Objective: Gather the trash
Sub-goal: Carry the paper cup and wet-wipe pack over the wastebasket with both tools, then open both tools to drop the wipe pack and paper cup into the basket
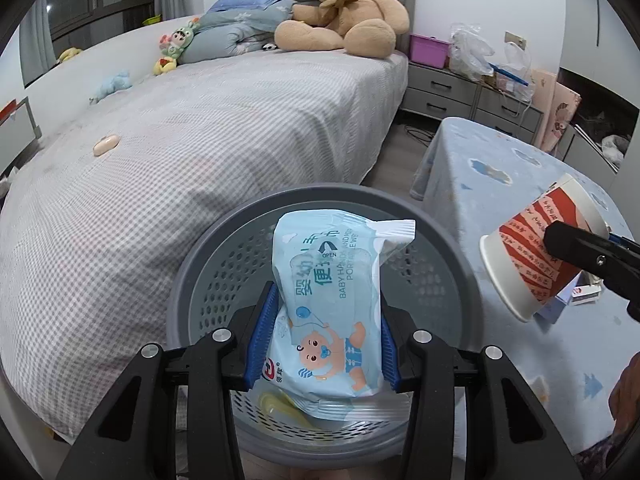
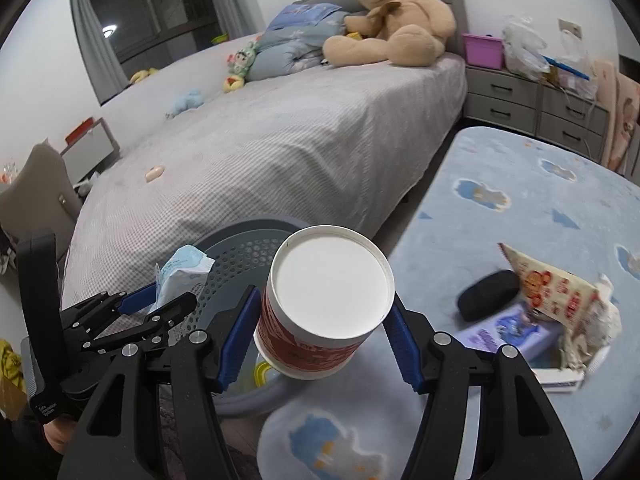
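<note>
Bed [image 1: 208,140] fills most of what I see from my left side, its grey checked cover running up to a big tan teddy bear [image 1: 344,8] at the headboard, with folded bedding [image 1: 236,32] and a few small soft toys beside it. To the right stands a low table under a pale blue fleece cover [image 2: 520,208] printed with clouds, and behind it a grey chest of drawers [image 2: 532,104] carrying a purple box [image 2: 482,50] and crumpled plastic bags.

Between bed and table sits the grey perforated bin [image 1: 224,264], round and open-topped, with something yellow lying at its bottom.

My left gripper [image 1: 324,340] hangs right over the bin's mouth, its blue pads pinching a light blue pack of baby wipes [image 1: 332,280] across the middle, the pack standing on end above the opening.

My right gripper [image 2: 324,332] is clamped on a red-and-white paper cup [image 2: 328,300] by its sides, the cup tipped so its white base faces the camera. It is held at the edge of the bin, over the table's near corner, not yet above the opening.

On the table, still uncollected, lie a torn printed paper bag [image 2: 560,292], a flat lilac packet [image 2: 508,332] and a dark oval object [image 2: 488,294], close together.
</note>
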Available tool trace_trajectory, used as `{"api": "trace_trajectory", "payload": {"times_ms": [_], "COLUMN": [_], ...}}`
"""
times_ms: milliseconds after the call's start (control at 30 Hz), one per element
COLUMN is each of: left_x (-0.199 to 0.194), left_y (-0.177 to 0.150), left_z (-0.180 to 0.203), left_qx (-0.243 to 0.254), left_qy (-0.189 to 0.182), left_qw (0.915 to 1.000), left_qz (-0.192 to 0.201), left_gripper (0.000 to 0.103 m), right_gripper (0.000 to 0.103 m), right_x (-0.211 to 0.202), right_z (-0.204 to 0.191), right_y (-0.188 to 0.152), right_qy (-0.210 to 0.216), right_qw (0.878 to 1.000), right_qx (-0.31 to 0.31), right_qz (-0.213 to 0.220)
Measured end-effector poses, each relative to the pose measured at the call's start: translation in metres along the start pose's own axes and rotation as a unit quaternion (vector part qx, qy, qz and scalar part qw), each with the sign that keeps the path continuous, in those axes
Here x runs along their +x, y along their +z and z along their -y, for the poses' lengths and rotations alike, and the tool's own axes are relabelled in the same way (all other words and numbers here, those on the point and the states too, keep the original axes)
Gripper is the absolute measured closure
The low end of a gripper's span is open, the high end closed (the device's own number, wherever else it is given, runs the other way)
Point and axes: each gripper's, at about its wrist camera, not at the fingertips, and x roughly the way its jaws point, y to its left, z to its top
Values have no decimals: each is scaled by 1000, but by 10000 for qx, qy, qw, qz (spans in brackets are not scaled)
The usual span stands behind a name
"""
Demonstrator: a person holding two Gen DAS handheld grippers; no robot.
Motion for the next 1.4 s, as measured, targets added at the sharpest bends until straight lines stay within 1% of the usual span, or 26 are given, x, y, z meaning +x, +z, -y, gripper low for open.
{"api": "trace_trajectory", "payload": {"times_ms": [200, 300, 500, 633, 733, 800, 867, 1400], "left_x": [9, 13, 15, 14, 12, 12, 11, 10], "left_y": [-4, -5, -6, -5, -5, -5, -6, -6], "left_z": [-22, -27, -29, -32, -32, -32, -32, -35], "left_qx": [-217, -250, -281, -356, -370, -372, -387, -461], "left_qy": [177, 233, 269, 267, 286, 318, 351, 397], "left_qw": [9996, 9993, 9991, 9989, 9988, 9988, 9986, 9981], "left_qz": [-100, -150, -148, -144, -112, -94, -79, -90], "left_gripper": [59, 59, 59, 59, 57, 46, 41, 39], "right_gripper": [43, 43, 42, 42, 39, 36, 36, 35], "right_x": [25, 33, 44, 44, 43, 41, 41, 40], "right_z": [-23, -30, -35, -35, -37, -38, -39, -39], "right_y": [3, 3, 4, 7, 10, 11, 11, 6], "right_qy": [41, 45, 119, 167, 168, 179, 181, 141], "right_qw": [9992, 9986, 9981, 9982, 9982, 9983, 9983, 9984], "right_qx": [-350, -474, -512, -504, -531, -525, -527, -497], "right_qz": [-162, -224, -311, -277, -225, -186, -177, -217]}}
